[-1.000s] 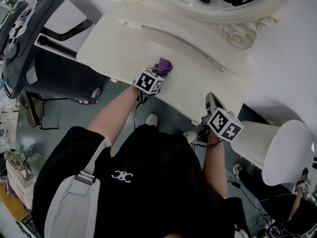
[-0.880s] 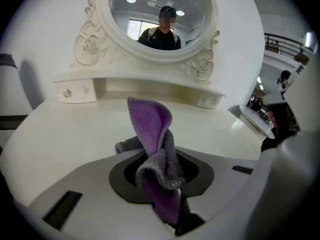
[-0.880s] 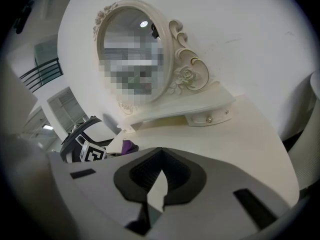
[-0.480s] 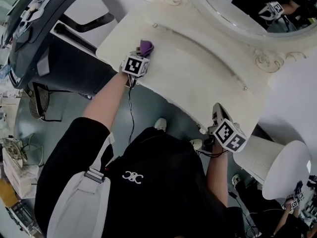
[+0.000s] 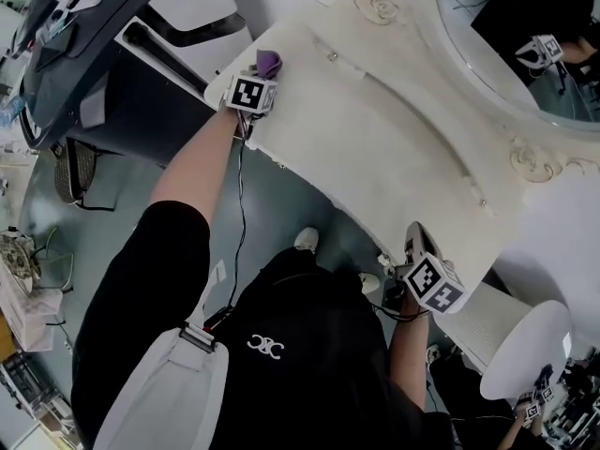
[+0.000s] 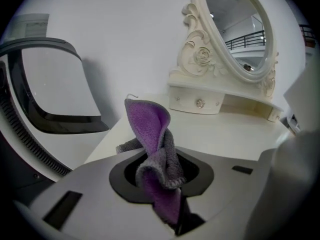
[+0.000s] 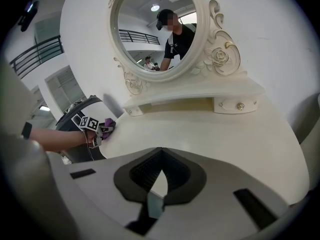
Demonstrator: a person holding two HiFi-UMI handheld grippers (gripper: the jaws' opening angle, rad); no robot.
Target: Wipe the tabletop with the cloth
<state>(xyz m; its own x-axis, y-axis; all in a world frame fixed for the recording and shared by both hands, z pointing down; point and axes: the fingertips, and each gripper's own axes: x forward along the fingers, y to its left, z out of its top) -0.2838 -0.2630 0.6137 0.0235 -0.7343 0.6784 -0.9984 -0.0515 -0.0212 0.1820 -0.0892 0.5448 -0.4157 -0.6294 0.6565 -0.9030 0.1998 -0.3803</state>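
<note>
As the left hand-held gripper (image 5: 261, 73), clamped on the purple cloth (image 5: 270, 61), has swept to the surface's (image 5: 375, 148) left corner (right hand-held gripper (image 5: 412, 240) idle, closed empty), wiping is progressing.

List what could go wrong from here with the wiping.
1. The left tool grips the cloth at the far left corner of the tabletop, close to the edge. A stroke further outward would likely run off it.
2. The cloth is bunched and stands up out of the tool, so little fabric may meet the surface, and the hard tool itself might scrape the top.
</note>
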